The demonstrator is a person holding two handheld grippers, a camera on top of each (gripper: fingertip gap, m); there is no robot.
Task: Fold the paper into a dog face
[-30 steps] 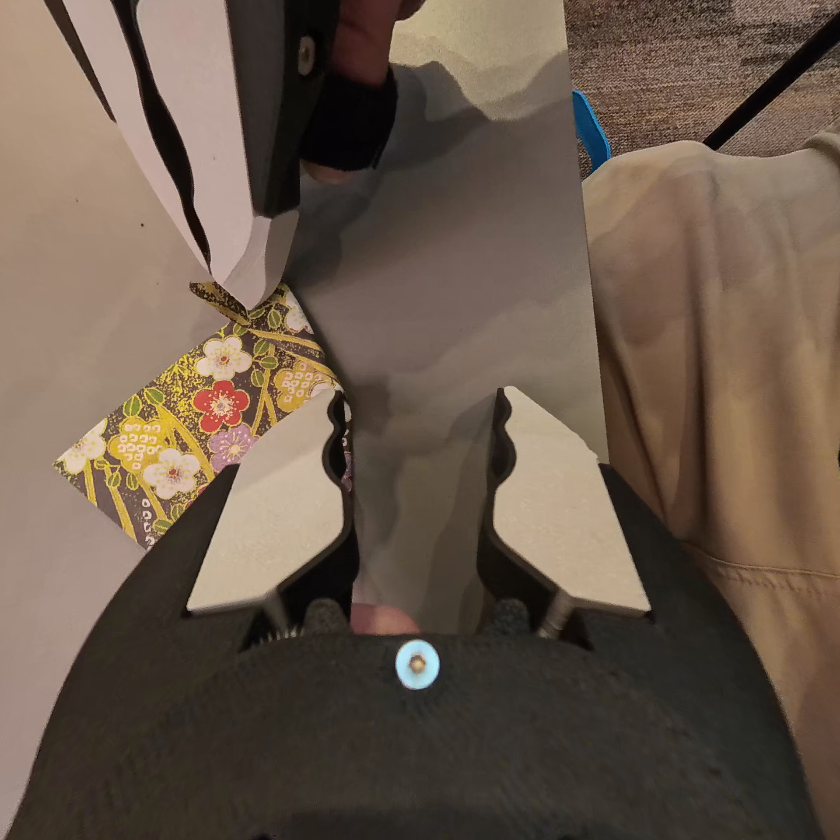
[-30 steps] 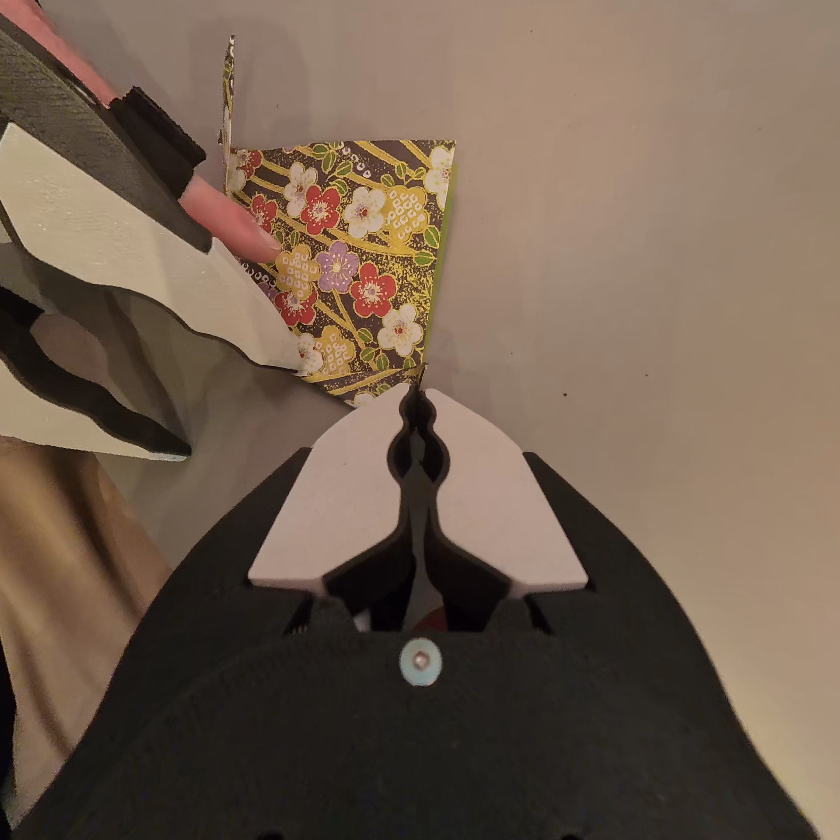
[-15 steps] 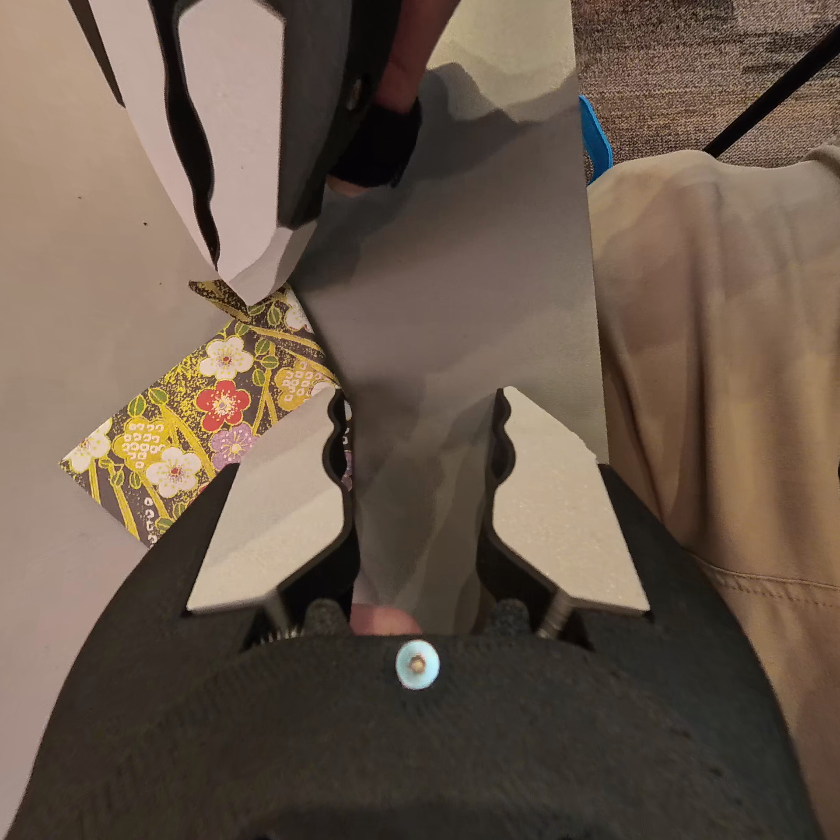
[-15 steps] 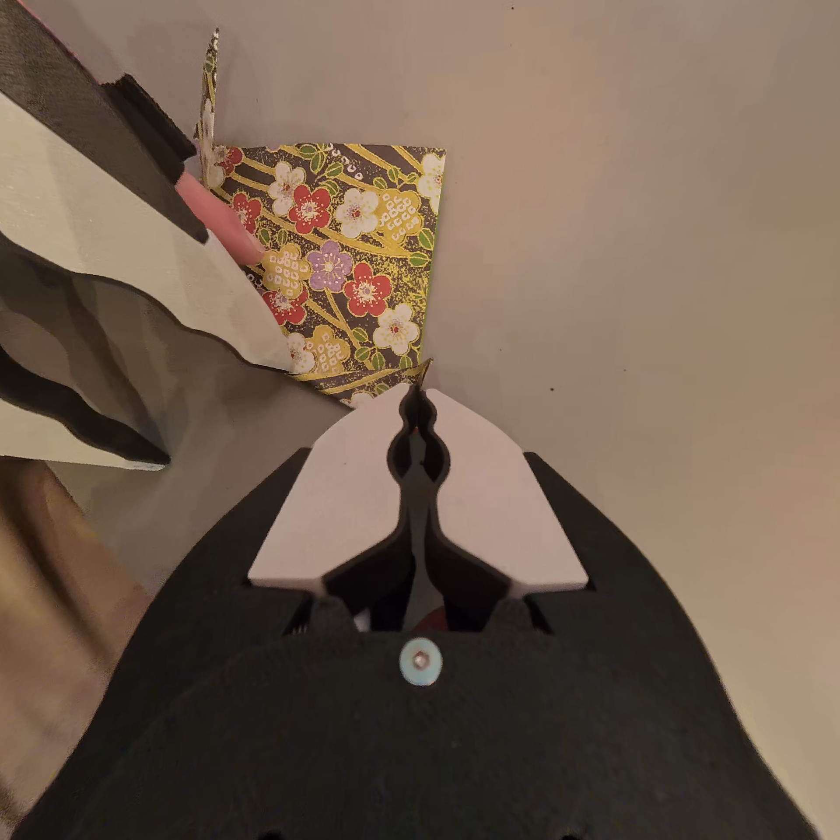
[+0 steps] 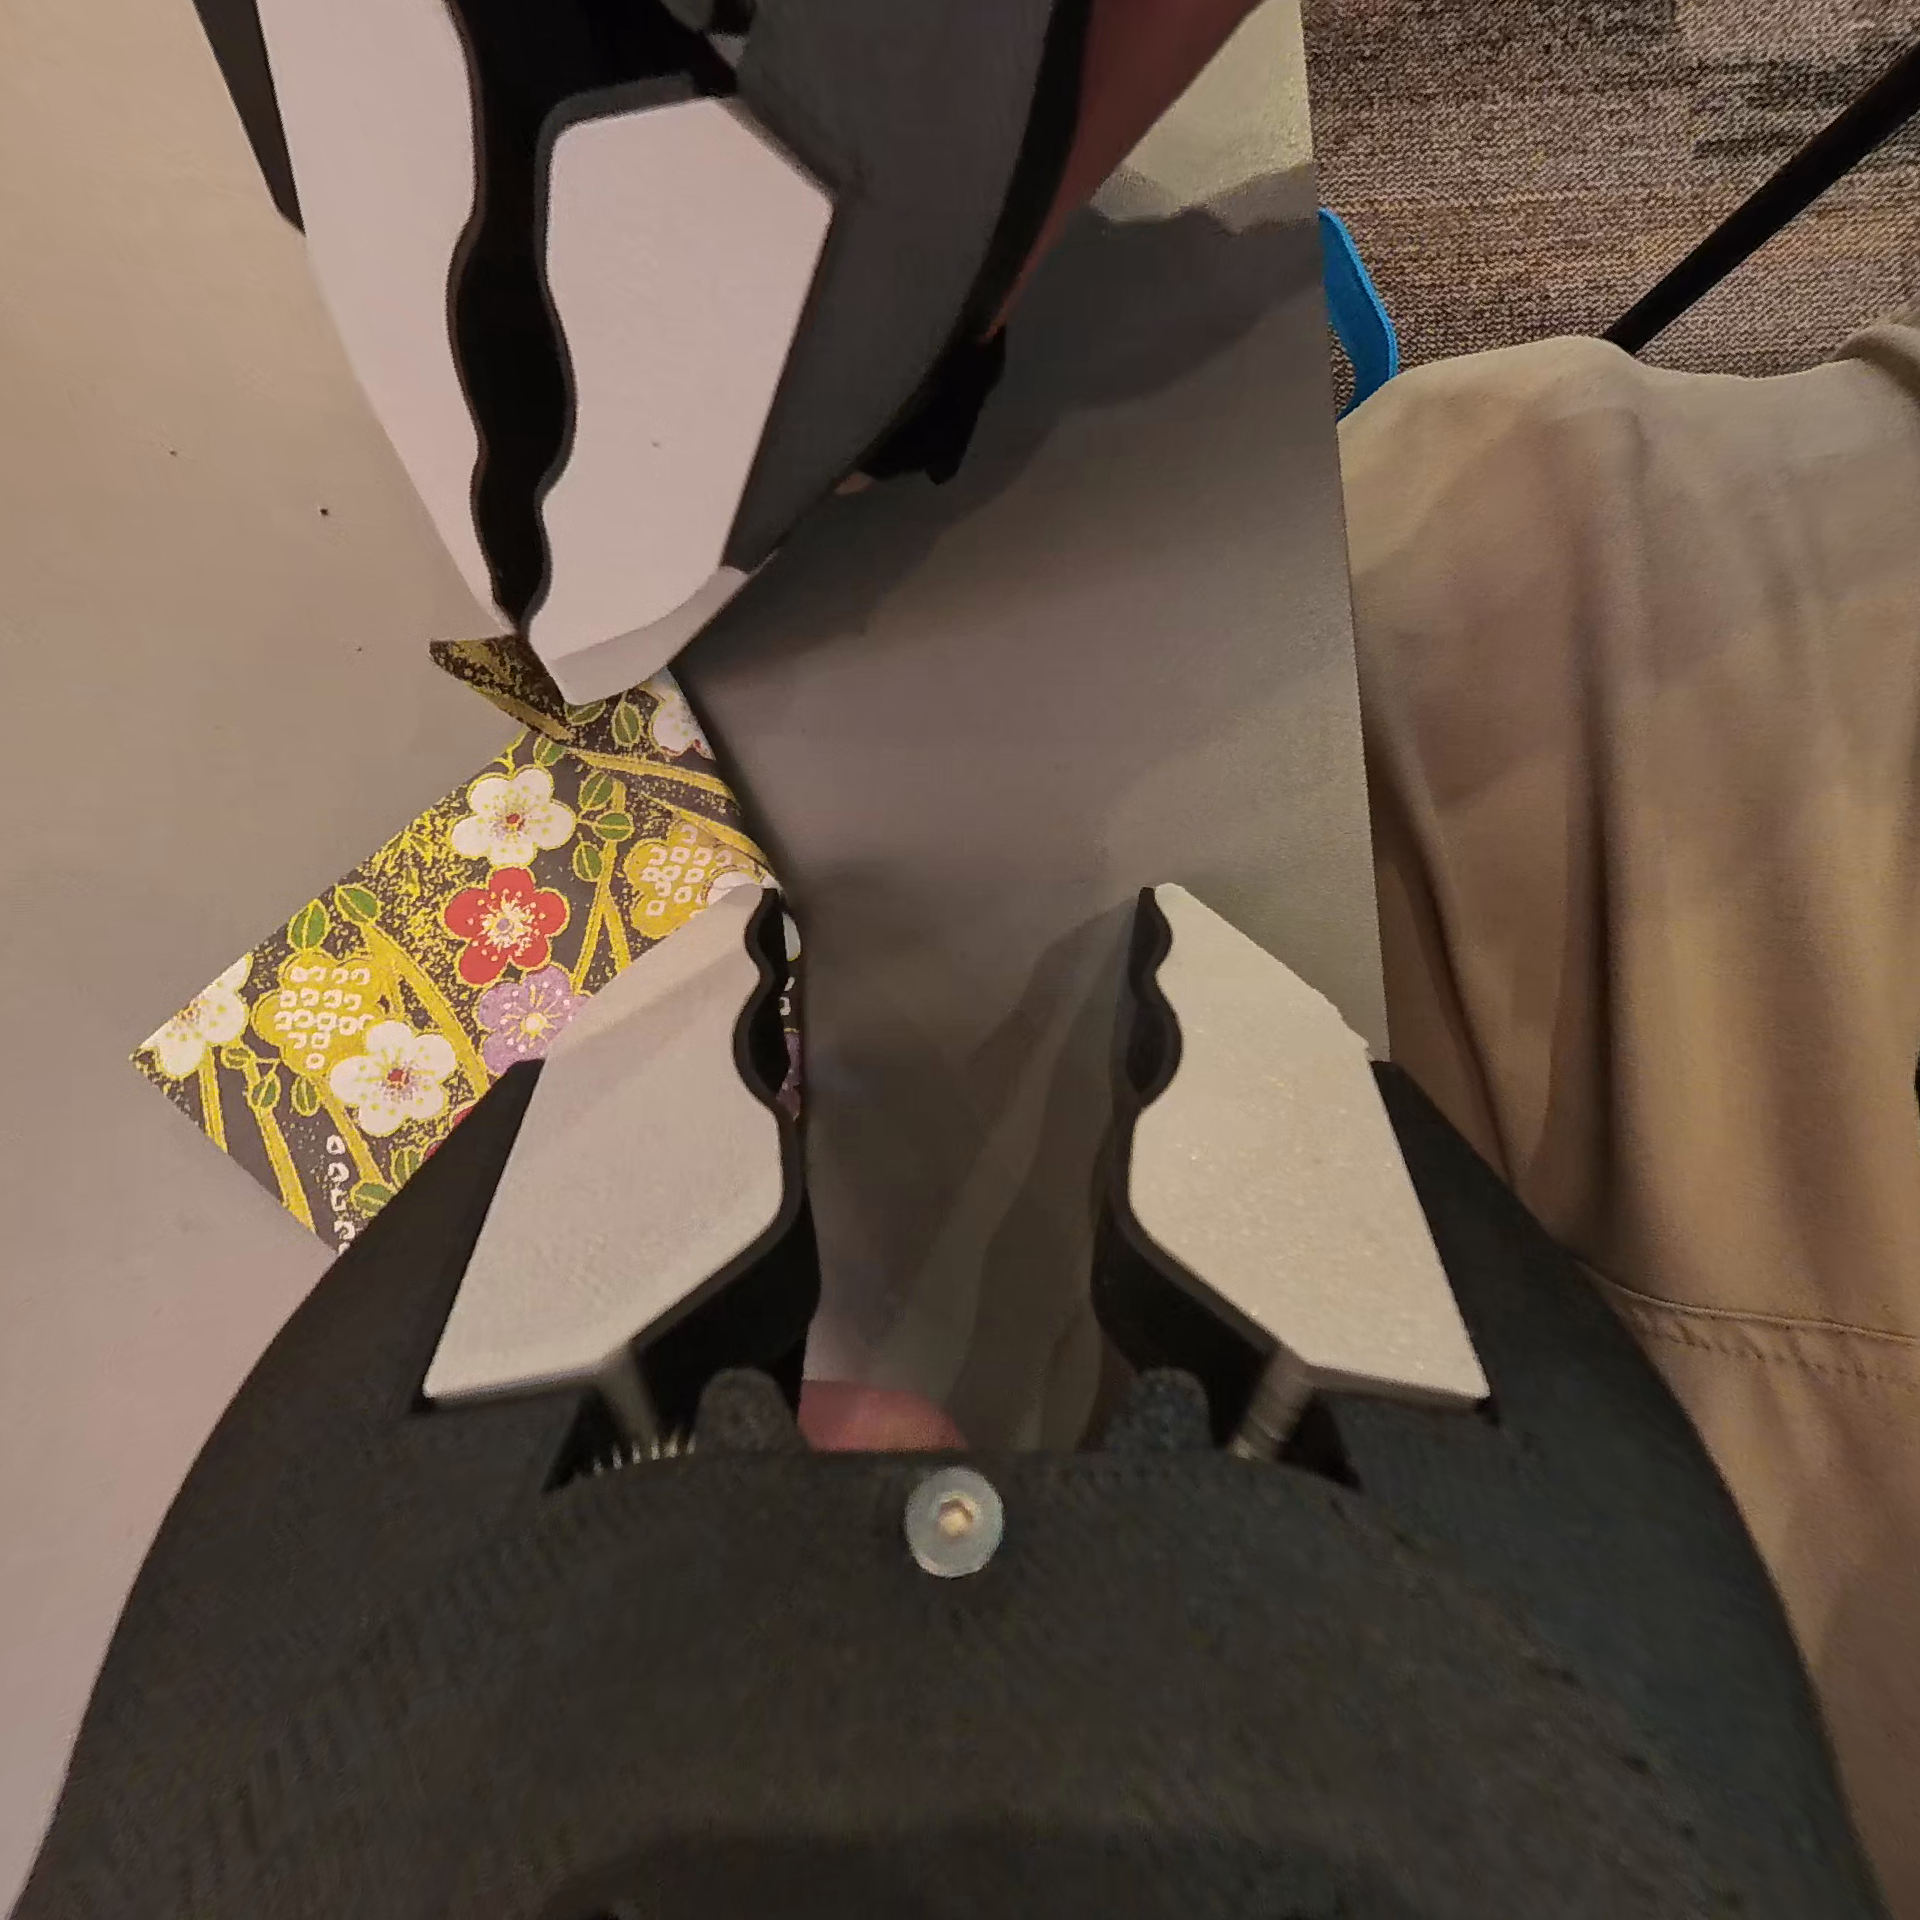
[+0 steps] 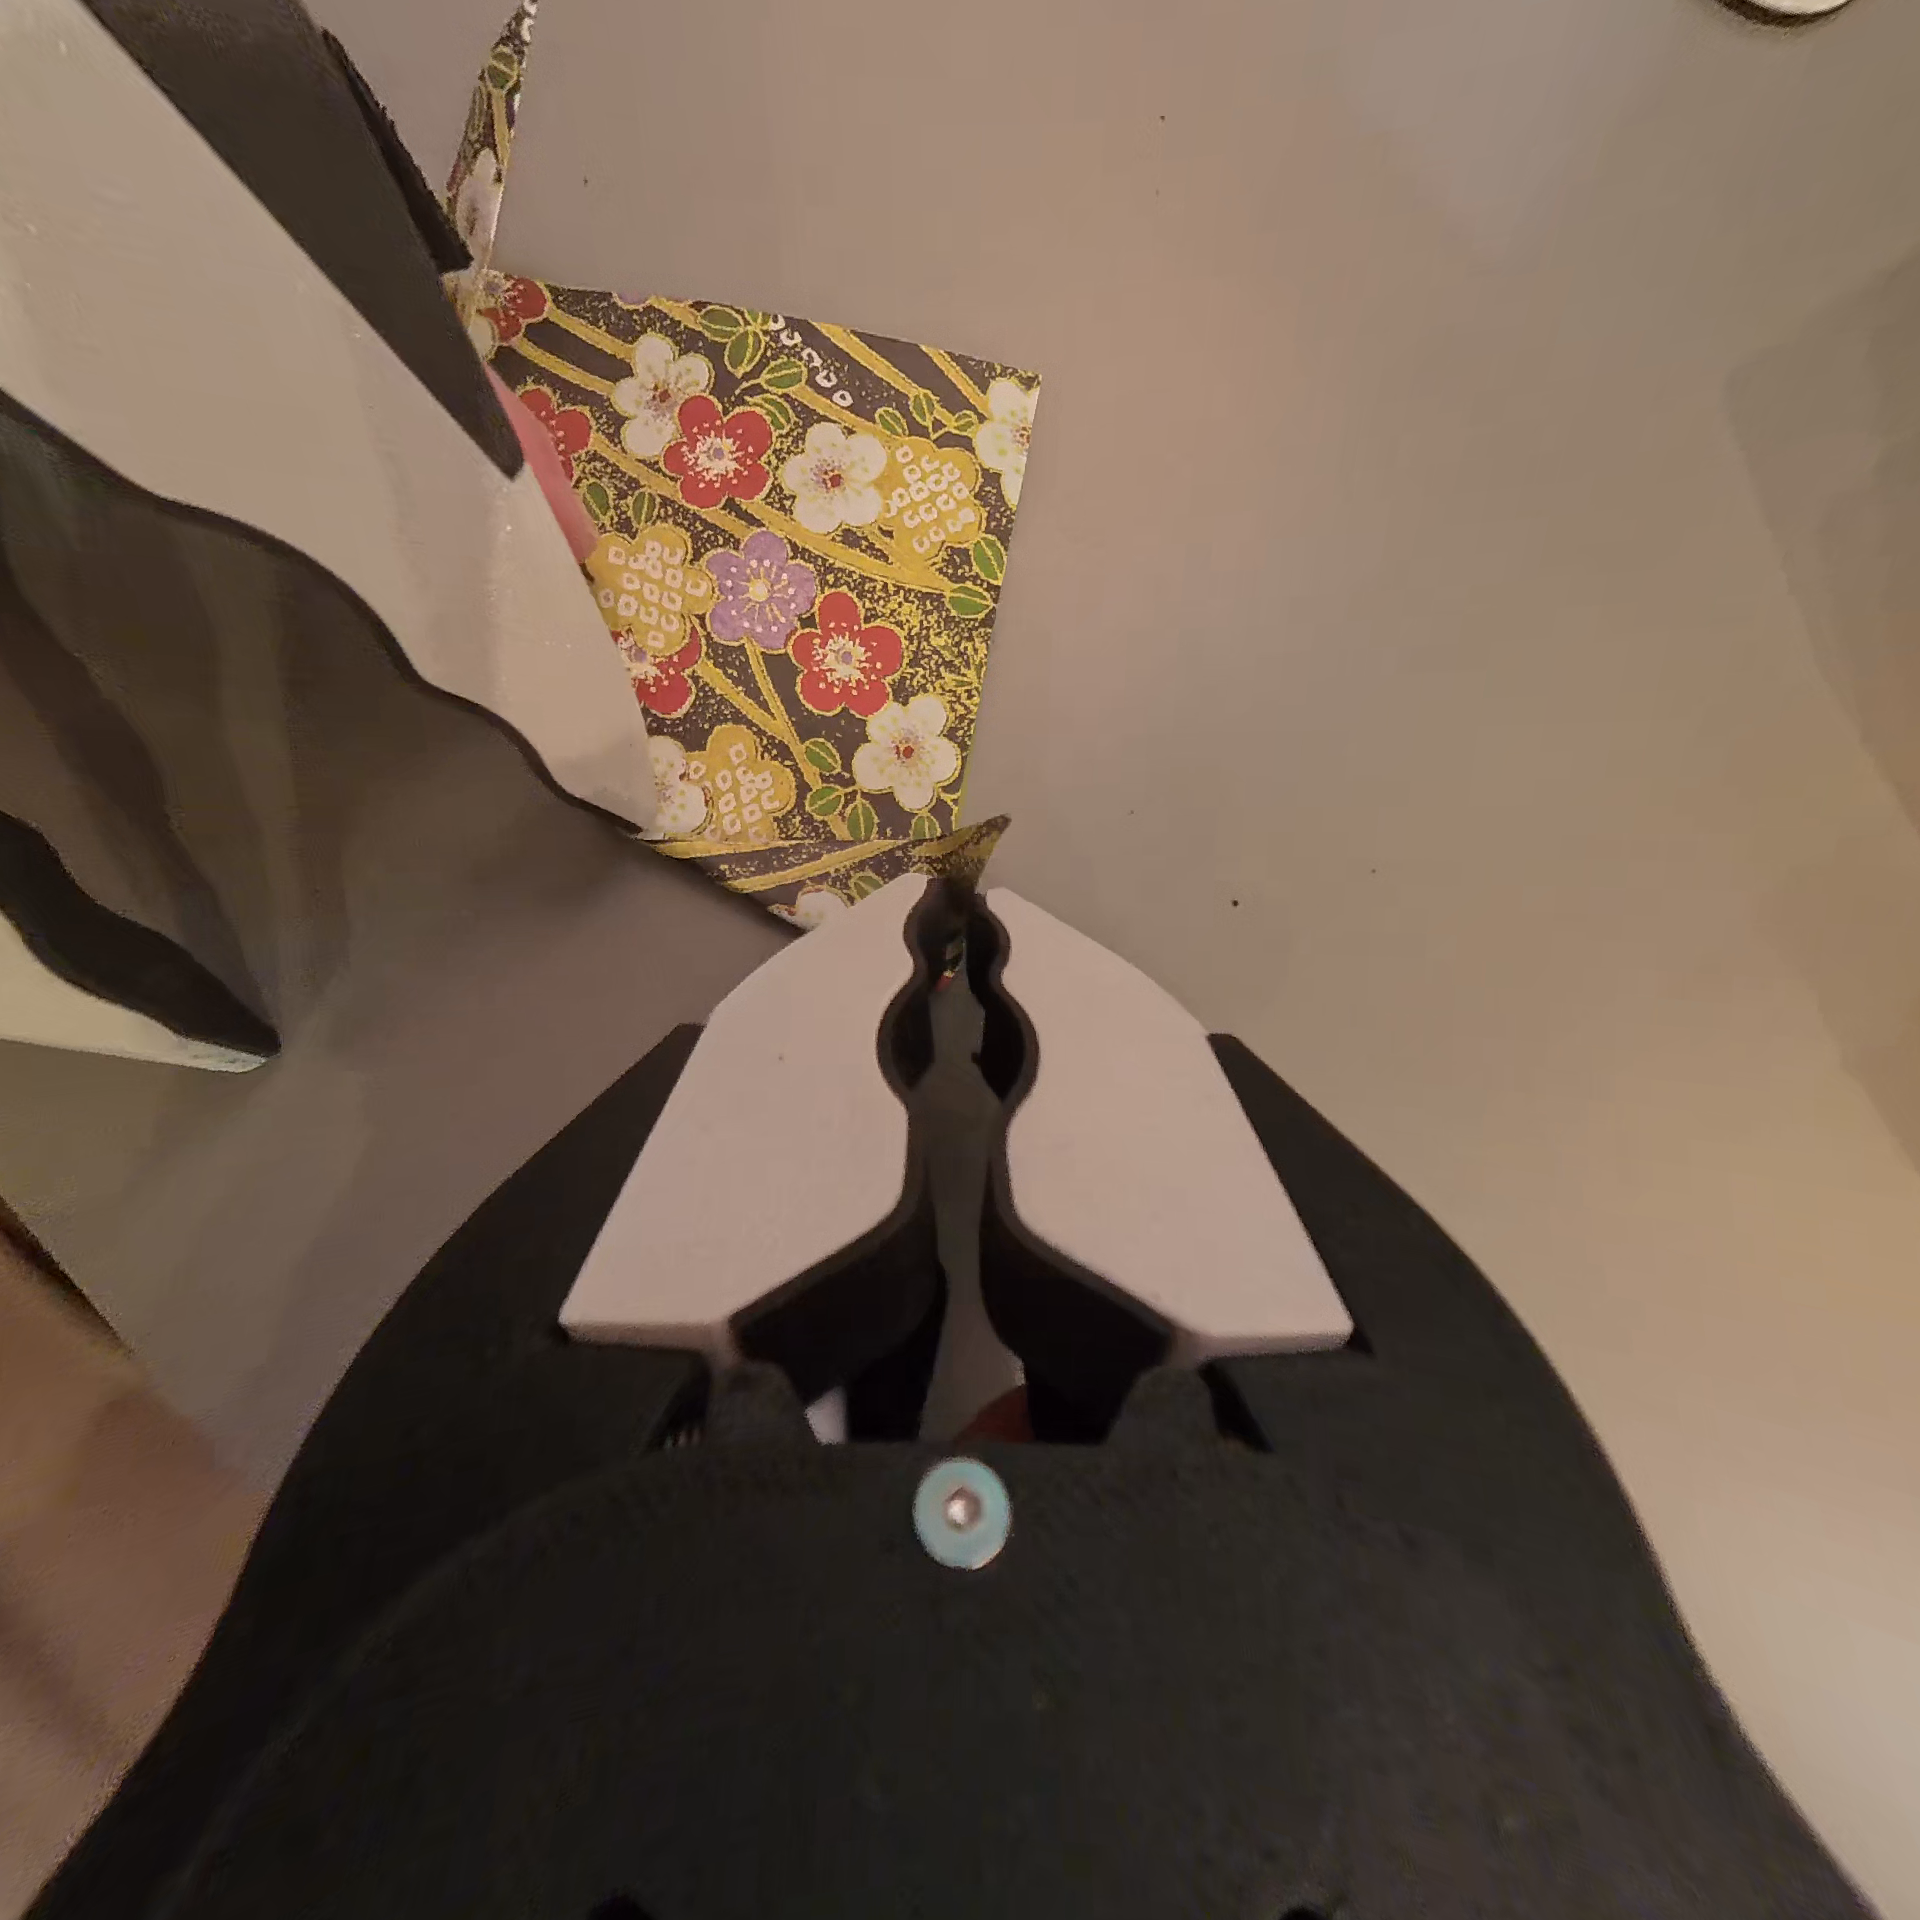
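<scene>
The folded paper (image 5: 416, 987), dark with gold lines and red, white and purple flowers, lies on the pale table (image 5: 156, 520). My left gripper (image 5: 956, 935) is open; its left finger (image 5: 623, 1143) is over the paper's near edge, and nothing is between the jaws. My right gripper (image 6: 951, 894) is shut on one corner of the paper (image 6: 810, 582) and lifts that corner slightly. It shows at the top of the left wrist view (image 5: 520, 623). The left gripper's finger (image 6: 260, 499) covers the paper's left part. Another flap (image 6: 488, 135) stands upright at the far left.
The table edge (image 5: 1340, 727) runs close on the right of the left wrist view, with a person's beige clothing (image 5: 1662, 831) beyond it. A blue object (image 5: 1351, 301) and carpet (image 5: 1558, 104) lie past the edge. A fingertip (image 6: 551, 468) shows by the paper. The left tips stand about 10 cm off the flap (image 6: 488, 135).
My right gripper, still shut on the paper corner, has risen and tilted, so it looms larger in the left wrist view. The pinched corner lifts a little. The left gripper has stayed put.
</scene>
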